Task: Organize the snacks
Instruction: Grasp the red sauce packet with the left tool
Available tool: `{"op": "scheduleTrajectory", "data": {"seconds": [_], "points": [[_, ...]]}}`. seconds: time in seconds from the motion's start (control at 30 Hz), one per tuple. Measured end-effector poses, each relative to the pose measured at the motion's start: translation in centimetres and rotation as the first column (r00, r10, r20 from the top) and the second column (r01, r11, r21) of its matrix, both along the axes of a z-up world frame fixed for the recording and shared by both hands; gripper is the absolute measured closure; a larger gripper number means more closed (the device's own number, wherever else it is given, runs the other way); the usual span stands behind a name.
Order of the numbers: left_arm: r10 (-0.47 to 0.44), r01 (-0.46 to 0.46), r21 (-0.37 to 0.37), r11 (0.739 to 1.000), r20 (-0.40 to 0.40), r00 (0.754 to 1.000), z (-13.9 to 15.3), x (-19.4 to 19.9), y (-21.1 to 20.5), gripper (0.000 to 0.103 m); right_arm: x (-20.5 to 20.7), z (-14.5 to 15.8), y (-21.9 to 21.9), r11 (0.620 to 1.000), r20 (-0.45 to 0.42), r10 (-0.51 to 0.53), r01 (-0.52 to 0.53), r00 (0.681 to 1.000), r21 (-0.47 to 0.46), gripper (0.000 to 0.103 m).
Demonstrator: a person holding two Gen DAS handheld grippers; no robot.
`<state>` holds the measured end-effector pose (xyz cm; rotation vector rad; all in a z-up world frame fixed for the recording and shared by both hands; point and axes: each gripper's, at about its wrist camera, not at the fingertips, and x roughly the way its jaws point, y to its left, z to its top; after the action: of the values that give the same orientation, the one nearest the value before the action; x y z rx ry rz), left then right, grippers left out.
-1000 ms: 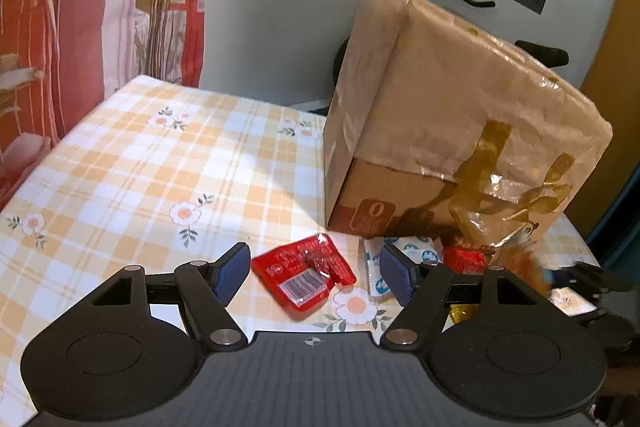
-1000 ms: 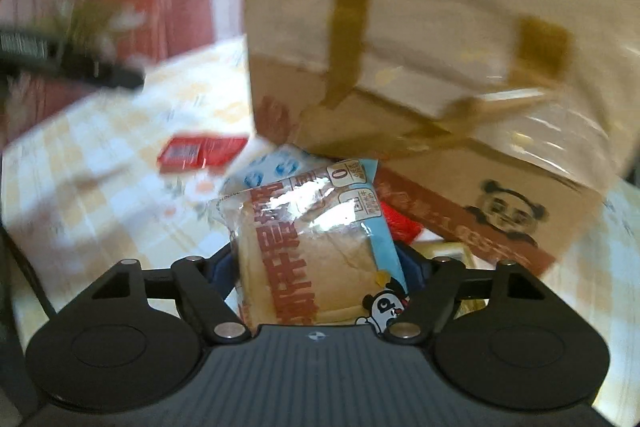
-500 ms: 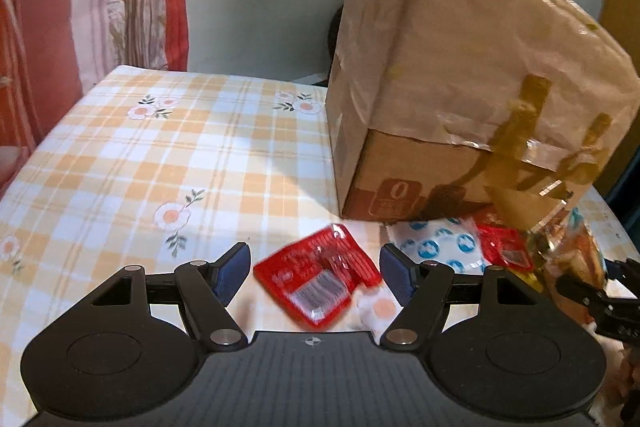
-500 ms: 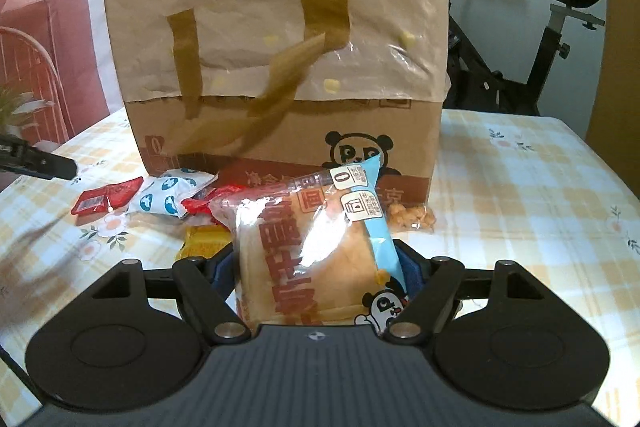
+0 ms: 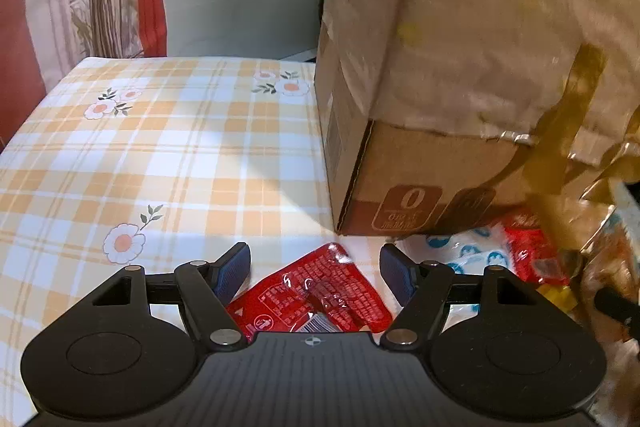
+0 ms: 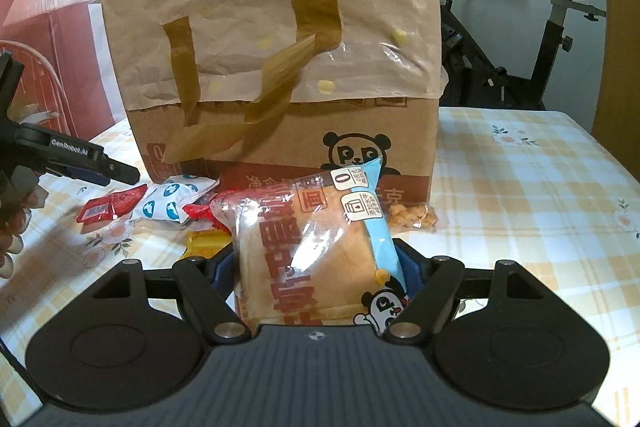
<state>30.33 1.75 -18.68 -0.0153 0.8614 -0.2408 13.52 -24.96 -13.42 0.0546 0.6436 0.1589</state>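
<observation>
The left gripper (image 5: 315, 273), jaws open and empty, straddles the red sachet (image 5: 316, 297) lying just below, while the right gripper (image 6: 316, 267) clamps the bread packet (image 6: 316, 251).

**Hand-held gripper hardware: appearance**

Each hand-held gripper, left (image 5: 315, 271) and right (image 6: 316, 269), has a ribbed dark grey housing with a small round crosshair mark at centre. Two black disc-shaped hubs carry black linkage arms with triangular cut-outs and silver pivot screws. Finger pads (image 5: 232, 273) are blue. At the right view's left edge, white "GenRobot.AI" lettering marks the left unit.
</observation>
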Motion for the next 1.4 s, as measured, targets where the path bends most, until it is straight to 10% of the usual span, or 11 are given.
{"op": "scheduleTrajectory", "data": {"seconds": [0.33,1.07,1.4], "points": [[-0.051,0.049,-0.051,0.997,-0.037,0.998,0.2,-2.5,-0.2,0.028,0.1,0.0,0.0,1.000,0.000,0.000,0.000,1.000,0.003,0.025],[-0.064,0.058,0.114,0.992,0.050,0.997,-0.6,-2.3,-1.3,0.022,0.1,-0.1,0.1,1.000,0.001,-0.001,0.001,1.000,0.011,0.025],[-0.081,0.076,0.094,0.993,0.051,0.995,-0.2,-4.2,-1.8,0.042,0.2,-0.1,0.2,1.000,-0.001,0.000,0.000,1.000,0.014,0.025]]}}
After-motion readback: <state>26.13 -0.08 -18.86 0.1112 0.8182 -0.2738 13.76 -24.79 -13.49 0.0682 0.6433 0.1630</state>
